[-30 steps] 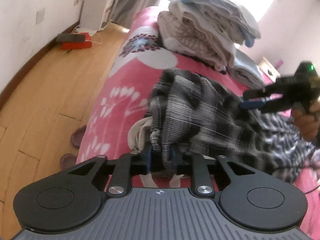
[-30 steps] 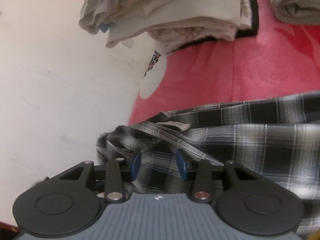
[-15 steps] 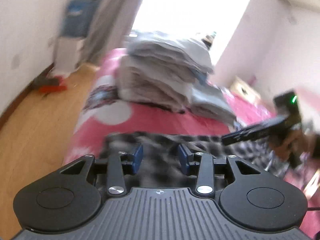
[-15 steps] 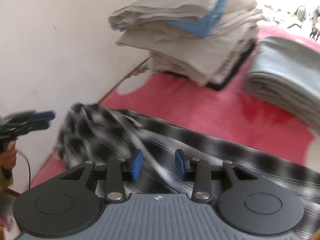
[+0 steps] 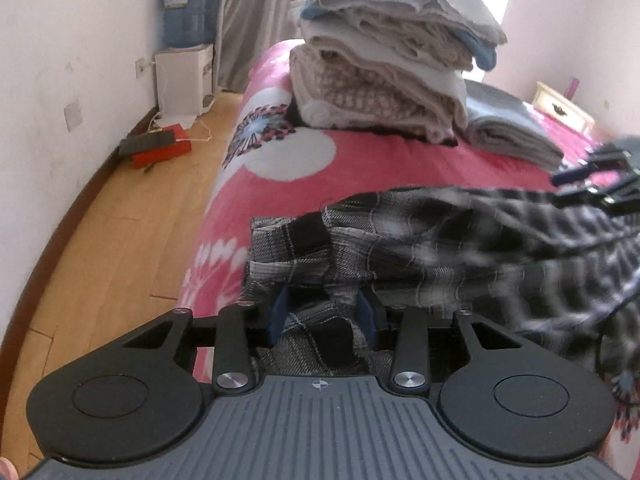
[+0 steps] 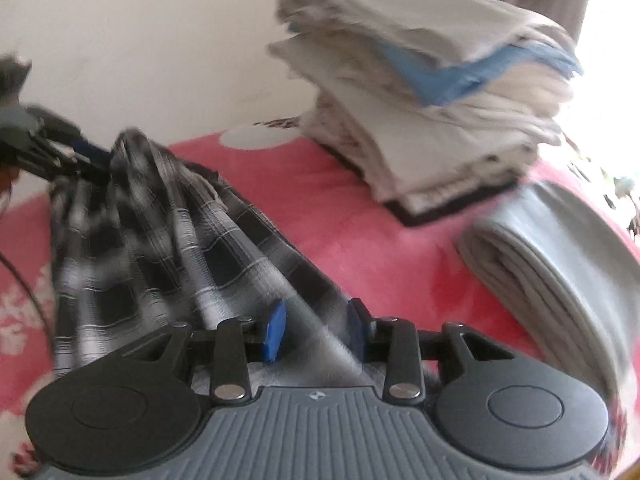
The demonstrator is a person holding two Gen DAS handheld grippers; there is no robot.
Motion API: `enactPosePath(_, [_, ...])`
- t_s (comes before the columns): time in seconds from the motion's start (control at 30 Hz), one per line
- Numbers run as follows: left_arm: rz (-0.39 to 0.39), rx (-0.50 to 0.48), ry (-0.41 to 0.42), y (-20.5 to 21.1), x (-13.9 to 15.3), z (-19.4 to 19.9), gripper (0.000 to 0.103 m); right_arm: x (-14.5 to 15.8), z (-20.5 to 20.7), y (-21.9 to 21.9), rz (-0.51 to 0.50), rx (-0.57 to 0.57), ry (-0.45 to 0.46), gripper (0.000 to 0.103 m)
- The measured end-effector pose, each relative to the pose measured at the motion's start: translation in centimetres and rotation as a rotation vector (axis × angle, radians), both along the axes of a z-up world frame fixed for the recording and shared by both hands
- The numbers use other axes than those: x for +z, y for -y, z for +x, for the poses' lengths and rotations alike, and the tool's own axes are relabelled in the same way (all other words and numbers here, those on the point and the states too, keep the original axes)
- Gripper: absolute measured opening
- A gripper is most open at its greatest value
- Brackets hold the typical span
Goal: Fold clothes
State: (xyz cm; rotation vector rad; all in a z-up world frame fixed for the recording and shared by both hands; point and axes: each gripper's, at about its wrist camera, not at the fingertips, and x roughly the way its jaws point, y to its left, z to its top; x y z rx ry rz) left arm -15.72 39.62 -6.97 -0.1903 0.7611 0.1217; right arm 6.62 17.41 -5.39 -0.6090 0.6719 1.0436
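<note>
Plaid shirt [image 5: 400, 248] between left tongs [image 5: 325, 316], right tongs [image 6: 316, 330] closing around it

Pink bed [image 5: 352, 184] carries plaid shirt [image 5: 400, 248], folded stack [image 5: 384, 80], grey blanket [image 5: 508, 128].

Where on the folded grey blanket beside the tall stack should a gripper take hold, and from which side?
Grip the grey blanket at its rounded folded edge, coming from the bare pink bedspread side: the layers join there, and the tall stack crowds its other side.
</note>
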Motion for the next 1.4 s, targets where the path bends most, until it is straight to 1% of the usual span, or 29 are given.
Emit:
enactPosePath(0.03, [0.006, 0.000, -0.004, 0.0, -0.1, -0.1, 0.039, -0.6, 0.3, -0.7, -0.022, 0.020, -0.008, 0.035])
enactPosePath(0.07, [0.011, 0.001, -0.007, 0.0, -0.2, -0.1, 0.042, -1.2, 0.3, -1.3, -0.045, 0.039, -0.006, 0.035])
enactPosePath(0.17, [0.027, 0.004, -0.016, 0.0, -0.4, -0.2, 0.044, -2.3, -0.3, -2.1, -0.100, 0.099, 0.014, 0.034])
enactPosePath(0.2, [0.026, 0.007, -0.018, 0.0, -0.5, -0.3, 0.044, -2.3, -0.7, -2.1, -0.112, 0.107, 0.033, 0.029])
enactPosePath(0.23, [0.021, 0.010, -0.016, -0.1, -0.6, -0.4, 0.045, -2.4, -1.0, -2.0, -0.125, 0.114, 0.054, 0.014])
enactPosePath(0.3, [0.014, 0.011, -0.012, -0.3, -0.7, -0.5, 0.045, -1.9, -1.4, -1.8, -0.119, 0.096, 0.102, 0.000])
enactPosePath(0.5, [0.012, 0.013, -0.001, -0.4, -0.9, -0.8, 0.046, -0.6, -2.3, -1.1, -0.084, 0.033, 0.242, 0.000])
enactPosePath(0.7, [0.033, 0.029, 0.008, 0.0, -0.5, -0.8, 0.046, -1.9, -1.8, -2.4, -0.109, -0.022, 0.320, 0.000])
enactPosePath(0.77, [0.040, 0.031, 0.010, 0.1, -0.5, -0.9, 0.046, -2.8, -1.3, -3.0, -0.117, -0.050, 0.315, 0.000])
enactPosePath(0.8, [0.044, 0.032, 0.010, 0.2, -0.5, -0.9, 0.046, -3.4, -0.9, -3.3, -0.126, -0.069, 0.298, 0.000])
enactPosePath(0.83, [0.049, 0.032, 0.009, 0.3, -0.5, -0.9, 0.047, -3.5, -0.2, -3.2, -0.113, -0.109, 0.269, 0.000])
enactPosePath(0.9, [0.068, 0.028, 0.005, 0.5, -0.5, -0.8, 0.047, -3.4, 1.1, -2.9, -0.080, -0.193, 0.206, 0.005])
enactPosePath(0.93, [0.075, 0.026, 0.003, 0.6, -0.5, -0.8, 0.047, -3.4, 1.7, -2.8, -0.064, -0.235, 0.174, 0.005])
enactPosePath(0.97, [0.080, 0.025, 0.001, 0.7, -0.5, -0.8, 0.047, -2.8, 2.4, -2.2, -0.023, -0.280, 0.129, 0.006])
enactPosePath(1.03, [0.080, 0.024, 0.001, 0.7, -0.6, -0.8, 0.047, -0.8, 3.1, -0.4, 0.088, -0.313, 0.050, 0.006])
enactPosePath(1.07, [0.079, 0.026, 0.002, 0.6, -0.6, -0.9, 0.048, 0.0, 2.9, 0.2, 0.111, -0.296, 0.044, 0.007])
enactPosePath(1.13, [0.078, 0.030, 0.003, 0.6, -0.7, -0.9, 0.049, 1.2, 1.4, 0.6, 0.109, -0.190, 0.046, 0.013])
enactPosePath(1.17, [0.079, 0.032, 0.002, 0.6, -0.8, -0.8, 0.049, 1.5, 0.5, 0.6, 0.103, -0.142, 0.049, 0.013])
enactPosePath(1.23, [0.080, 0.036, 0.002, 0.6, -0.8, -0.8, 0.050, 1.5, -1.7, 0.2, 0.075, -0.022, 0.062, 0.013])
enactPosePath(1.3, [0.079, 0.038, 0.002, 0.6, -0.9, -0.8, 0.051, 0.7, -3.7, -0.6, 0.027, 0.085, 0.082, 0.013])
enactPosePath(1.4, [0.083, 0.040, 0.001, 0.6, -0.9, -0.7, 0.052, -1.1, -4.4, -2.1, -0.045, 0.094, 0.134, 0.013])
